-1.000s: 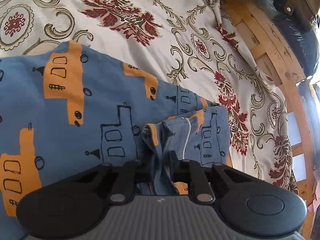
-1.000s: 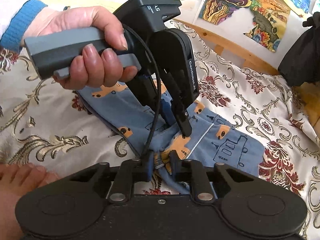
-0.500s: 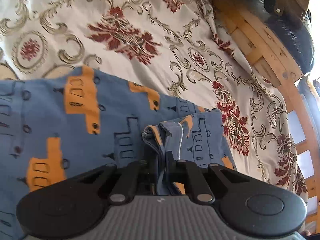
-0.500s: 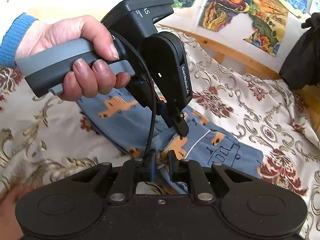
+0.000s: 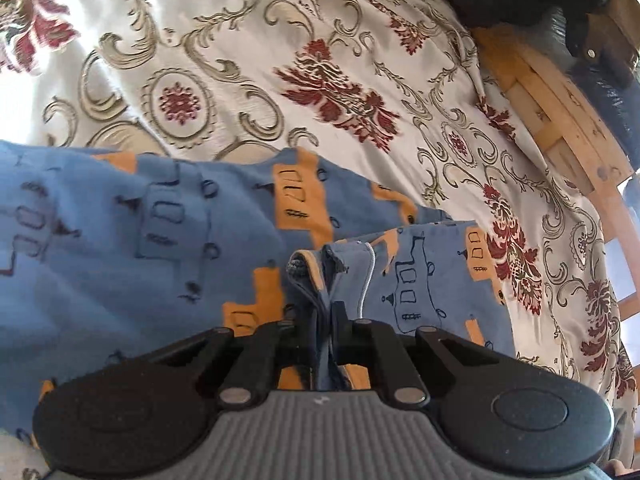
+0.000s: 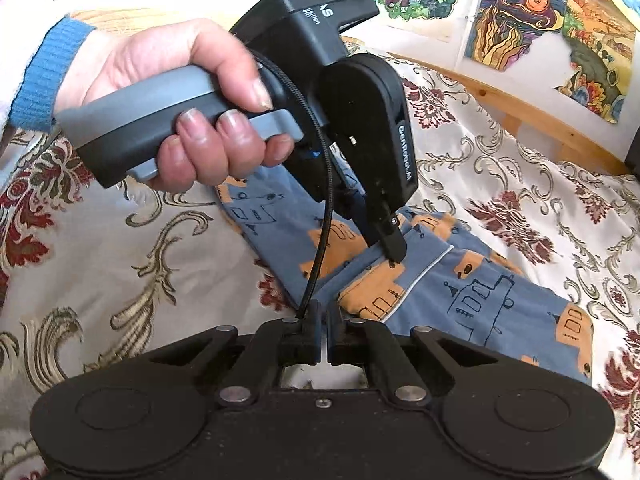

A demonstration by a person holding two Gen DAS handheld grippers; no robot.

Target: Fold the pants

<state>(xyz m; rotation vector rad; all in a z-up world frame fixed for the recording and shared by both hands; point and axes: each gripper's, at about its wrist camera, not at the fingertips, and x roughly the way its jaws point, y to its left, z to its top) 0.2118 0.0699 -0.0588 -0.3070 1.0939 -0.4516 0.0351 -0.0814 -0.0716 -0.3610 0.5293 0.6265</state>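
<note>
In the left wrist view, the left gripper is pinching a bunched edge of the blue pants, which are lying across the bedspread from left to right. The wooden bed frame is bordering the right side.

In the right wrist view, the right gripper is clamping the near pants edge, and the pants are stretching toward the far right. A hand is holding the left gripper just beyond.

Pants: blue, orange blocks, dark line-drawn vehicle shapes, thin white piping along one seam. Bedspread: cream, dark red florals, olive-grey scrolls. Left hand-held gripper: black body and fingers, grey handle, white lettering on the side. Right hand-held gripper: black. Sleeve cuff: blue ribbed knit. Bed frame: pale wood. Wall pictures: multicoloured, mostly orange, yellow, blue, green.
</note>
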